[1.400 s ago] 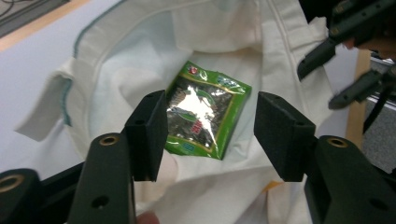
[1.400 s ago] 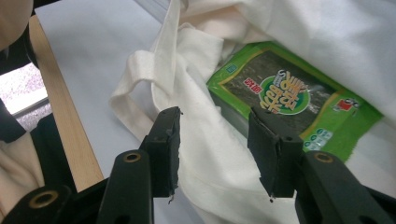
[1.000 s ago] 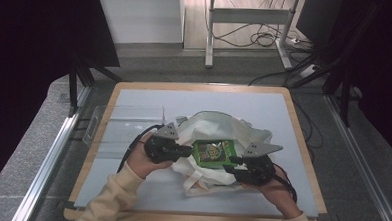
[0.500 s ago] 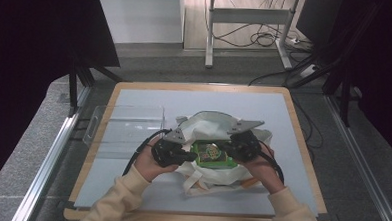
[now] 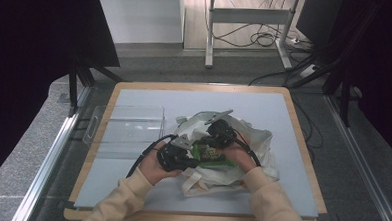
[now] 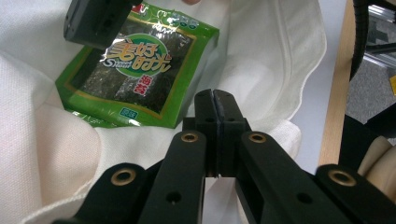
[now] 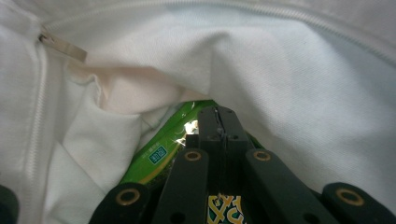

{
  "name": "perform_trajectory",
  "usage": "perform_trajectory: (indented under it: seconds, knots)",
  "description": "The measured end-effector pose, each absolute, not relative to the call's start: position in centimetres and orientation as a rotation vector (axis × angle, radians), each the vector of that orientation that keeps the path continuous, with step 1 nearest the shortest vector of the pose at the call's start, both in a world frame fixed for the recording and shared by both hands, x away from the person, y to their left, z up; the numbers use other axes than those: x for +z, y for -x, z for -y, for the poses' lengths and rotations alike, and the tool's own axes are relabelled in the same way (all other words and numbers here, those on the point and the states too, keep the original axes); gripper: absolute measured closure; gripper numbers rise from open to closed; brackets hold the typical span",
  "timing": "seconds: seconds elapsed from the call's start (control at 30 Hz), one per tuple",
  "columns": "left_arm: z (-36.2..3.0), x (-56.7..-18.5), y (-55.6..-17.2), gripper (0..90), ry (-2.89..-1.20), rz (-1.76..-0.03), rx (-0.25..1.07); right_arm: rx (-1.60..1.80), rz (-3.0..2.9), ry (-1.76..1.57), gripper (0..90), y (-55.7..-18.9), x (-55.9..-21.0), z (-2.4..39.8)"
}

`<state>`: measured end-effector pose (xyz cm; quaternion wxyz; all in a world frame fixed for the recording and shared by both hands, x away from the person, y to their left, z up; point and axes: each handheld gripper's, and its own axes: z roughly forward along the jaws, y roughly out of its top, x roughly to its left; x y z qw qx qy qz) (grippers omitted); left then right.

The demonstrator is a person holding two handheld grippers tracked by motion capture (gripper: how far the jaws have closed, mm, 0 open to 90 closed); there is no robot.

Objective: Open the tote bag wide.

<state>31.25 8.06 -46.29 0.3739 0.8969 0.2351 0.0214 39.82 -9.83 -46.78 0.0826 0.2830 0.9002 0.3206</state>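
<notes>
A white cloth bag (image 5: 256,143) lies open on the table mat, with a green seaweed snack packet (image 5: 213,154) in its mouth. My right gripper (image 5: 210,143) reaches down onto the packet's far end. In the right gripper view its jaws (image 7: 218,112) are shut on the packet (image 7: 156,156), inside the bag's folds (image 7: 289,70). My left gripper (image 5: 192,160) sits at the packet's near left side. In the left gripper view its jaws (image 6: 215,95) are pressed together over the bag's cloth (image 6: 266,51), beside the packet (image 6: 140,74). I cannot tell whether they pinch any cloth.
A clear plastic tray (image 5: 126,122) lies on the left part of the grey mat (image 5: 264,101). The wooden table edge (image 5: 302,145) runs along the right. A zip and its pull (image 7: 60,45) run along the bag's opening.
My right gripper has moved from the packet's near right side up and left onto its far end, and its jaws have closed. The left gripper has barely moved.
</notes>
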Motion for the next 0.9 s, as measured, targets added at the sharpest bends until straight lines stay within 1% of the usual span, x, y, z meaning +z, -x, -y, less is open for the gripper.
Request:
perform_trajectory:
  seconds: [0.4, 0.63, 0.9]
  knots:
    - [-7.8, -46.9, -31.1, 90.0, -2.330, -0.604, 0.016, 0.885, -2.710, -0.841, 89.4, -41.3, -48.6, 9.2]
    - [-7.2, -47.6, -31.0, 90.0, -2.361, -0.588, -0.007, 0.880, -2.690, -0.823, 89.4, -42.3, -48.7, 9.0]
    - [-7.3, -48.1, -31.2, 90.0, -2.346, -0.603, -0.044, 0.851, -2.669, -0.822, 89.4, -43.3, -48.6, 8.8]
